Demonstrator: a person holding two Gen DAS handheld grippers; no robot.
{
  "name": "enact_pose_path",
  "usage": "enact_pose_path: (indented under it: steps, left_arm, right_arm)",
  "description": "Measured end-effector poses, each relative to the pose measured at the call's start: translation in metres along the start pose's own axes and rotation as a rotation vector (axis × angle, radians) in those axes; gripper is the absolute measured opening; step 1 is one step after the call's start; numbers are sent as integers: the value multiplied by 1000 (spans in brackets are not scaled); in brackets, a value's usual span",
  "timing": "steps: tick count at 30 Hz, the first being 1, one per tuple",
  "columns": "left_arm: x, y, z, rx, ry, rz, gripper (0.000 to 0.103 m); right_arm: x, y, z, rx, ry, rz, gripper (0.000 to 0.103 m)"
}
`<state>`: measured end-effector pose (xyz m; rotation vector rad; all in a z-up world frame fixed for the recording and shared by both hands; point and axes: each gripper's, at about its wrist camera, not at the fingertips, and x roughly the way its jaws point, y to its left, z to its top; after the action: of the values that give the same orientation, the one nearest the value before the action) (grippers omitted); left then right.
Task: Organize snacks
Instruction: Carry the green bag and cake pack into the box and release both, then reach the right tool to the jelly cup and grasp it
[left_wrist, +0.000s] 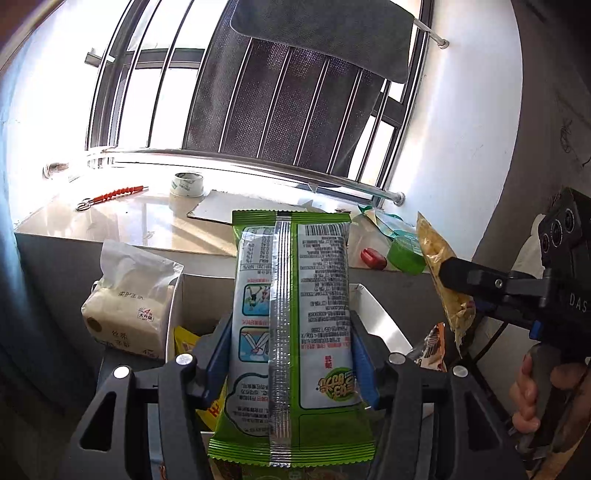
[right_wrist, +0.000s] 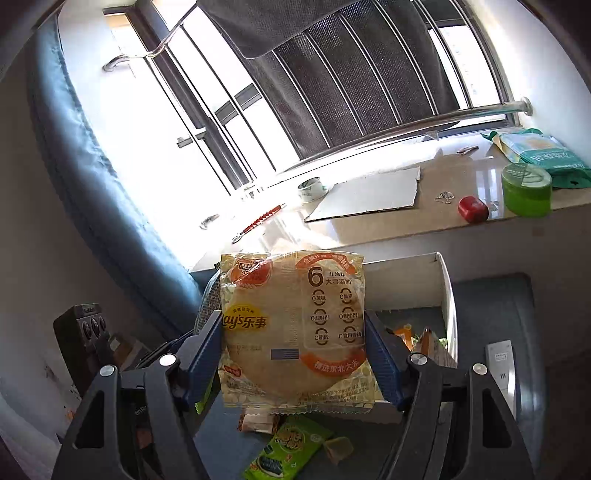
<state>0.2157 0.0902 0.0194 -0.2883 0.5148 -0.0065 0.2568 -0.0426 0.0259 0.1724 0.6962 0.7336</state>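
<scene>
Between the blue pads (left_wrist: 218, 354) of the left gripper (left_wrist: 291, 354), a green snack packet (left_wrist: 291, 332) is standing upright, back seam toward the camera, and the jaws are clamping its two sides. Below and beyond this gripper, a white box (left_wrist: 384, 325) is sitting open, holding a yellow packet (left_wrist: 184, 341). The right gripper (right_wrist: 293, 354) is gripping a Lay's rice-cracker packet (right_wrist: 293, 328) by both edges, above loose snacks (right_wrist: 288, 446) lying beneath it.
</scene>
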Motion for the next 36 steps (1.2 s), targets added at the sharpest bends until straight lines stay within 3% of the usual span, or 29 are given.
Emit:
enact_pose_path:
  steps: [4, 5, 6, 7, 9, 15, 23, 27, 31, 36]
  left_arm:
    - [30, 6, 15, -1, 43, 37, 81]
    - [34, 7, 15, 3, 57, 50, 102]
    - [38, 8, 16, 7, 67, 64, 103]
    - [41, 9, 16, 6, 77, 82, 103]
    - [43, 13, 14, -10, 105, 81, 103]
    - [28, 23, 4, -64, 104, 80, 103]
    - [-45, -4, -19, 22, 39, 17, 103]
    - [-84, -18, -49, 58, 27, -11, 103]
    - [-110, -22, -90, 56, 48, 11, 103]
    - [-128, -19, -143, 17, 102, 30, 103]
  right_arm:
    - [30, -9, 20, -23, 46, -90, 77]
    - [36, -12, 21, -17, 54, -108, 77]
    - [41, -17, 20, -12, 63, -119, 82]
    - [45, -20, 20, -9, 74, -125, 95]
    - [49, -25, 19, -3, 77, -129, 103]
    - [28, -17, 14, -61, 15, -152, 103]
    - [-44, 25, -11, -177, -98, -70, 103]
    - [-88, 40, -45, -239, -139, -1, 103]
    - [-117, 43, -96, -287, -175, 35, 103]
    - [-111, 27, -163, -260, -80, -4, 103]
